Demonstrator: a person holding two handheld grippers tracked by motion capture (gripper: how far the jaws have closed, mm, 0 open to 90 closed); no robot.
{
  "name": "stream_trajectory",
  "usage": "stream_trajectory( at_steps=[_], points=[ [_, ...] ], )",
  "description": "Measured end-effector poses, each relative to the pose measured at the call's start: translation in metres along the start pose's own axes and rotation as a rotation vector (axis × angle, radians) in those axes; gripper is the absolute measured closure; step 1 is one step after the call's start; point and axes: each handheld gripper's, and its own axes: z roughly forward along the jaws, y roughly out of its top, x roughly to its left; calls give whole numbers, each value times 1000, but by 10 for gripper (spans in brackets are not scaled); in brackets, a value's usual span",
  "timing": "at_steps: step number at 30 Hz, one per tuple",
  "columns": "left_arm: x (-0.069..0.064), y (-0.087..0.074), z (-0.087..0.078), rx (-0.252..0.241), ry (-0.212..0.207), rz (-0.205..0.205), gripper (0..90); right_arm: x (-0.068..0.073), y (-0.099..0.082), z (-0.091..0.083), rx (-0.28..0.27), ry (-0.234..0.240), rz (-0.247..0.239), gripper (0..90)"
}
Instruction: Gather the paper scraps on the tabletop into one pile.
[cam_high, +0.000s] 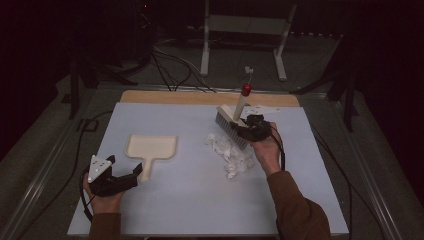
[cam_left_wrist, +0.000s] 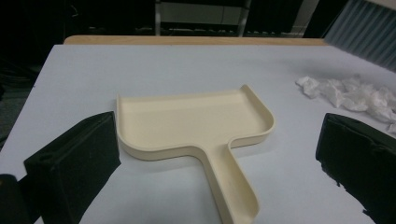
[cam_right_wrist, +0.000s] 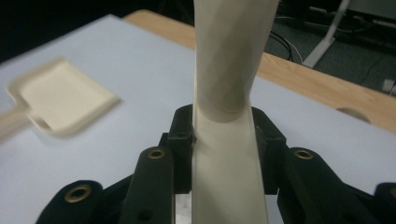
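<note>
With the crumpled paper (cam_high: 231, 152) lying unswept right of the tabletop's (cam_high: 165, 210) middle, the right claw (cam_high: 248, 129) is clamping the brush (cam_high: 234, 122) beside it, while the left claw (cam_high: 131, 175) is gaping around the empty dustpan's (cam_high: 151, 148) handle.

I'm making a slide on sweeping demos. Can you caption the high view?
Right hand-held gripper holds a brush over crumpled paper; the left waits open by the dustpan.
</note>
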Motion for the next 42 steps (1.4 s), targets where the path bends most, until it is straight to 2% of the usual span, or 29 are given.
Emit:
stream_trajectory(
  at_steps=[4,7,9,14,18,20,22,25,29,34,42],
  points=[
    [1,0,0,-2,-2,-4,4,-4,0,7,24,12,-100,672],
    [1,0,0,-3,-3,-5,4,-8,-1,11,31,26,-198,672],
    [1,0,0,-3,-3,-6,4,-11,-2,14,38,38,-237,673],
    [1,0,0,-3,-5,-7,4,-21,-7,20,46,62,-262,673],
    [1,0,1,1,-5,-5,4,-23,-10,28,39,91,-293,673],
    [1,0,1,3,-5,-4,4,-20,-11,32,28,109,-301,673],
    [1,0,1,2,-5,-4,4,-15,-12,36,30,121,-330,673],
    [1,0,1,1,-5,-7,4,-5,-12,43,62,135,-407,673],
    [2,-1,0,-1,-4,-11,4,6,-15,48,140,149,-520,673],
    [2,-1,1,1,-6,-14,4,4,-17,40,160,193,-538,673],
    [1,-2,1,1,-6,-17,4,-5,-24,15,188,233,-560,672]
  ],
)
